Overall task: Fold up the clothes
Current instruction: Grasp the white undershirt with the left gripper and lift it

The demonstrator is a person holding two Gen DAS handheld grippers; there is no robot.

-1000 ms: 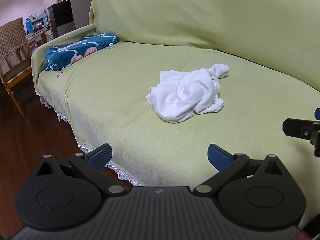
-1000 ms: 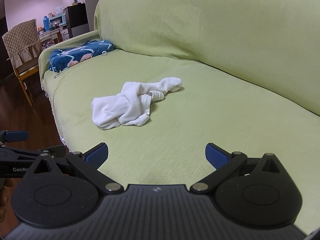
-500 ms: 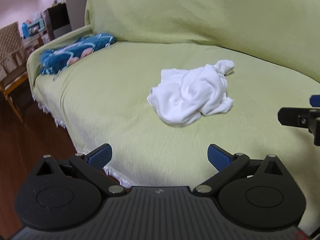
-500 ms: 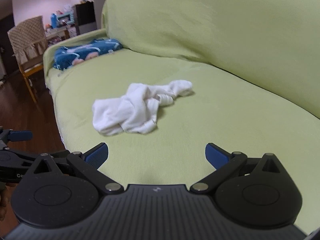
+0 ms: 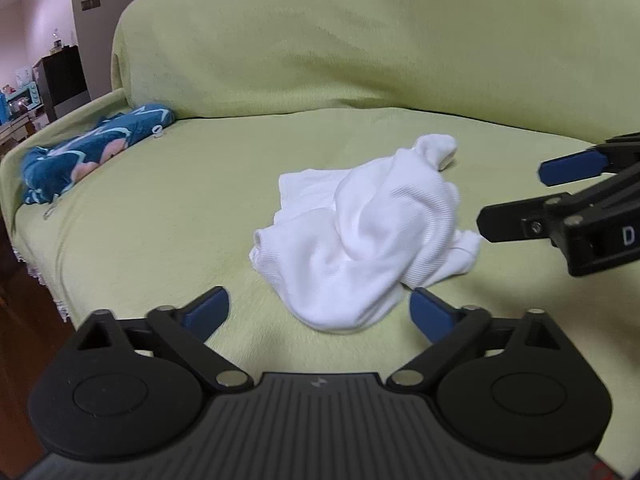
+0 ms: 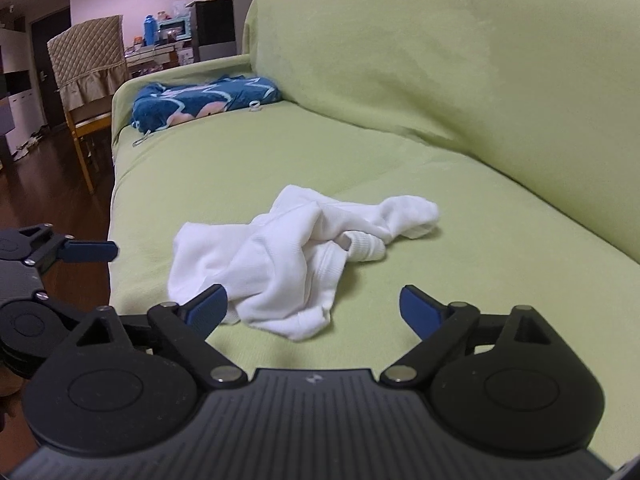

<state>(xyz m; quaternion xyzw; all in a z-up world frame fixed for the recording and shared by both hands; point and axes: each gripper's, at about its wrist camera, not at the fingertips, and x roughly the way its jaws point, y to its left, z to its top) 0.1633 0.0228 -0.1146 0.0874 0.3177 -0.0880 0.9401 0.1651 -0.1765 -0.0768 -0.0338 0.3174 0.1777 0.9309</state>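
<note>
Green sofa (image 5: 168, 216) w/ crumpled white garment (image 5: 360, 240); left gripper (image 5: 318, 312) & right gripper (image 6: 314, 306) jaws wide but closing, empty — best pinch separate edges, spread flat first.

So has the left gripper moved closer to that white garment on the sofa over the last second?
Yes. The left gripper has come in toward the white garment on the green sofa cover, which now looms larger just beyond its closing jaws, nothing between them.

Left gripper (image 5: 319, 309), right gripper (image 6: 313, 306) — fingers apart, closing
</note>
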